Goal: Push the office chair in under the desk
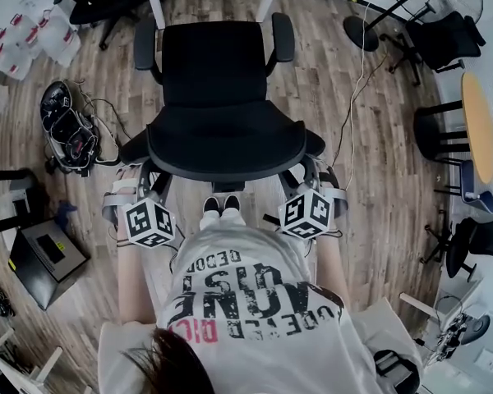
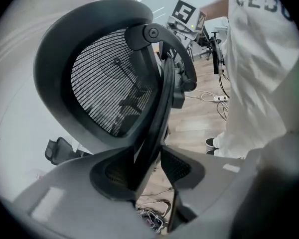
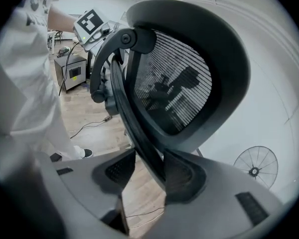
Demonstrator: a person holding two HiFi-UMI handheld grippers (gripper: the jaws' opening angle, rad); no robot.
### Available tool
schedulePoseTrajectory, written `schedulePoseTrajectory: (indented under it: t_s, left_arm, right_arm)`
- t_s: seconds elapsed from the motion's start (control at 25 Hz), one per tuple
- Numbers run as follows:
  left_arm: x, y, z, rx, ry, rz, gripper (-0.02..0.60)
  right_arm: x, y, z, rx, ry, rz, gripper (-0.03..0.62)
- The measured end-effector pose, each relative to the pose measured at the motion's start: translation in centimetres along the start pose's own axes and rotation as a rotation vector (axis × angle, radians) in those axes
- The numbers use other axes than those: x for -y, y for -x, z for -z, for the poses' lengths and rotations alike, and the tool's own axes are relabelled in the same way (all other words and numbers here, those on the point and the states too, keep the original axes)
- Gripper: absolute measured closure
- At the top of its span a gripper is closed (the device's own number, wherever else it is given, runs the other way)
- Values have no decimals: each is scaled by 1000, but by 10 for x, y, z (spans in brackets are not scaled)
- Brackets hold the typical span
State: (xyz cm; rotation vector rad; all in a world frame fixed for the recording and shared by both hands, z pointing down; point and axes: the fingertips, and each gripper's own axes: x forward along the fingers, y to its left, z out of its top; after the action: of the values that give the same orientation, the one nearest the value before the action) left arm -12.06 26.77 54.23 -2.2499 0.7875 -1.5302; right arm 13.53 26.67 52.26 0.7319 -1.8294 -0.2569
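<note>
The office chair stands facing the desk, its seat not yet under it. I stand behind the chair and hold the backrest frame on both sides so the push stays straight. My left gripper and right gripper are spread wide, and each appears clamped on that frame.

Left tool and right tool both angle steeply downward, jaws clamped.
</note>
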Motion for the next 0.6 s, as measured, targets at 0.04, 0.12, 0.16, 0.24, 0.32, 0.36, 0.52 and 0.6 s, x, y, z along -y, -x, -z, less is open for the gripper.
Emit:
schedulePoseTrajectory:
  t_s: [0.04,0.12,0.16,0.24,0.32,0.36,0.52,0.6]
  left_arm:
    - [0,0,0,1,-5,-2,403]
    - [-3,-1,1,0,-14,-4,405]
    - [-4,-2,1,-2,-17,-4,405]
    - [-5,-2,1,-9,-18,-3,405]
    - [-6,-2,1,-18,-12,-2,405]
    - [-7,-3,2,-22,-10,-4,403]
    - [-15,-7,9,-27,-1,-25,399]
    - [-21,-10,10,-29,2,-34,396]
  right_arm:
    - [0,0,0,-3,-3,-1,418]
    - [1,-1,-1,-8,-11,-5,418]
    - [2,-1,-1,-12,-16,-8,418]
    - [2,-1,-2,-18,-24,-12,418]
    - [2,0,-2,-19,-25,-6,418]
    - [2,0,-3,-17,-25,1,418]
    - [4,-5,-10,-19,-24,22,418]
    - [8,-9,-12,-24,-27,25,418]
